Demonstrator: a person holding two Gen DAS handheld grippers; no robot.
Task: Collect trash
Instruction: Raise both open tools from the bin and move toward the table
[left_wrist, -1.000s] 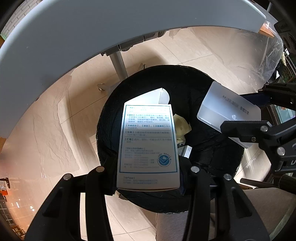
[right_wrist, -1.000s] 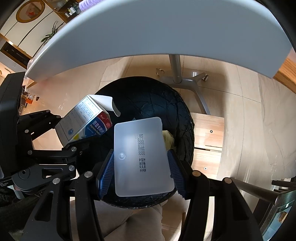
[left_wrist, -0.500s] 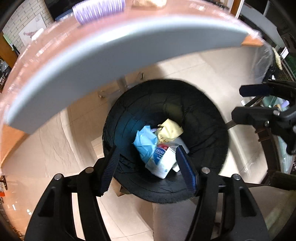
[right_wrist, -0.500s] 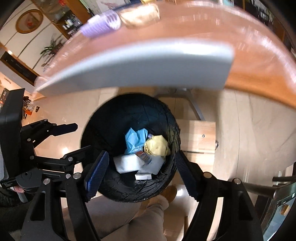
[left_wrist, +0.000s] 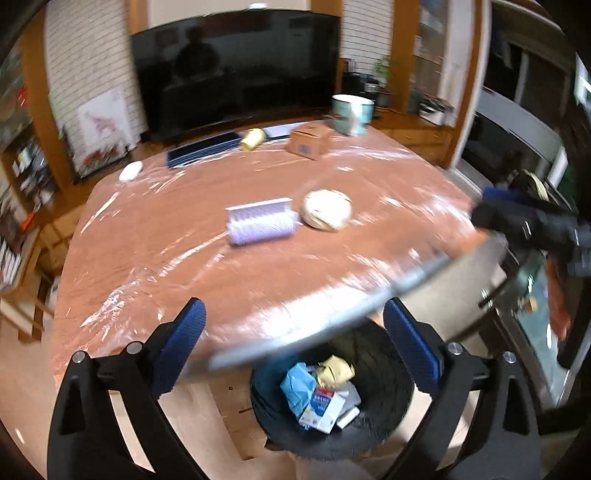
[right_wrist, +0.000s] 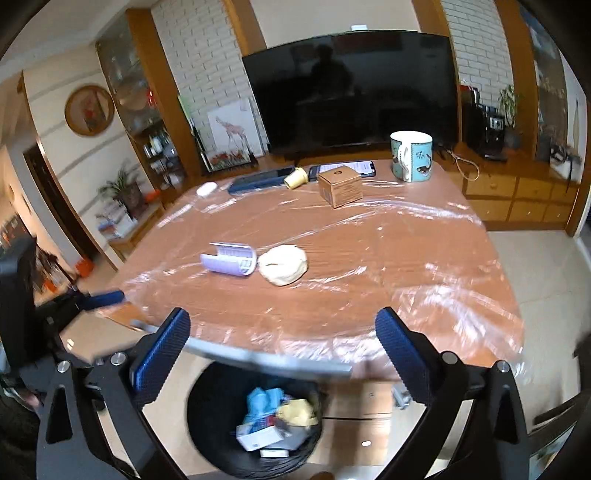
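**Both claws empty, trash left on bench**

Motion blur on both views; labels unreadable. Bin on floor under near bench edge, rim partly hidden by that edge; holds blue wrapper, yellow wad, white carton. Left claw wide apart, gripping nothing. Right claw wide apart, gripping nothing. Purple roller mid-bench, long axis parallel to near edge. Crumpled paper ball just beside its right end.
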